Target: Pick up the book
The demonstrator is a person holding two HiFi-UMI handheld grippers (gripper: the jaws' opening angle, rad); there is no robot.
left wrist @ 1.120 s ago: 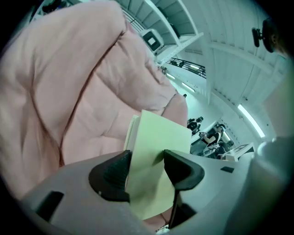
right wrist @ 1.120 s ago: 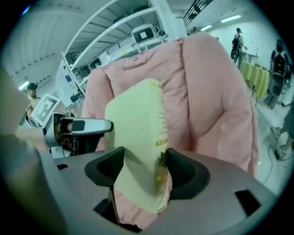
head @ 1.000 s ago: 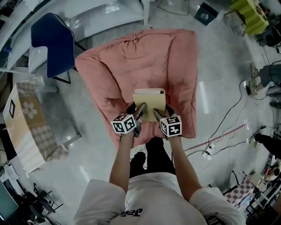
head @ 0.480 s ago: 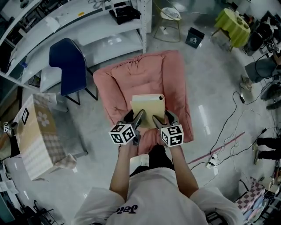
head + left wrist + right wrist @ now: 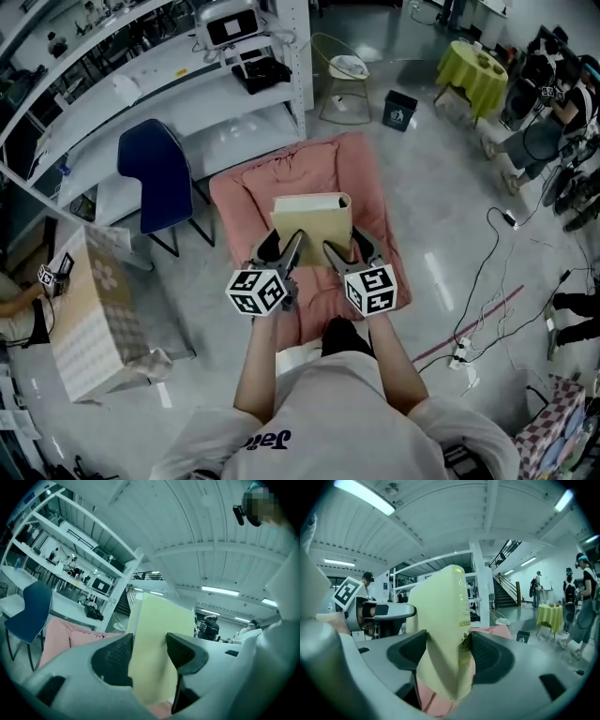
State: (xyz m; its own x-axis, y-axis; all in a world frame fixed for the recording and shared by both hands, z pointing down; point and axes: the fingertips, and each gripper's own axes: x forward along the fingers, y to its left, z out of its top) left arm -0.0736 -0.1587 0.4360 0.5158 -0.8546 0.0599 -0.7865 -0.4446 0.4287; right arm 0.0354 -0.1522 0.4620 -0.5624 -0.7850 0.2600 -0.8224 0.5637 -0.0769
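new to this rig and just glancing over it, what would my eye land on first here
The pale yellow book stands out at the middle of the head view, clamped at its near edge by the left gripper and the right gripper. Under it a big pink cushion lies on the grey floor. A blue chair stands just left of the cushion.

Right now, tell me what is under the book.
The pink cushion on the floor lies below the book, which the left gripper and right gripper clamp. The cushion patch directly beneath is covered by the book, so anything lying there is unseen.
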